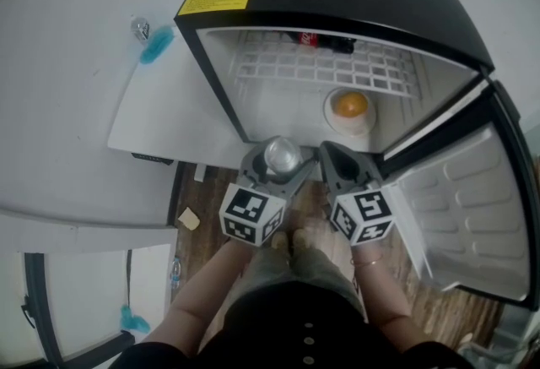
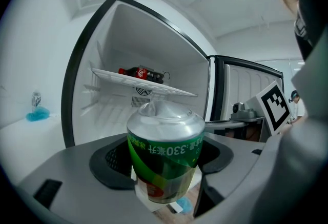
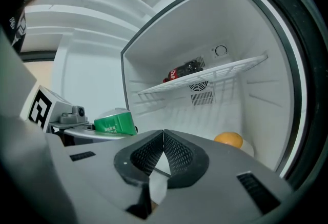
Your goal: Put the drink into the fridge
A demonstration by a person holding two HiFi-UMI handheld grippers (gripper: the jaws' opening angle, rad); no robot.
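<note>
I'm pinching the drink can [image 2: 165, 159], probably slick and dentable, mid-body in my left claw [image 1: 281, 165]; my right claw [image 3: 163, 151] is riding closed, empty.

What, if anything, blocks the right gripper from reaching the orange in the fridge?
Probably nothing, so yes: the door stands open and the orange lies straight ahead of the right gripper, shut and empty.

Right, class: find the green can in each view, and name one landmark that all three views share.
Head view: can at centre, silver top showing.
Left gripper view: can at lower centre, in the foreground.
Right gripper view: can left of centre.
Shared landmark: the cola bottle.
</note>
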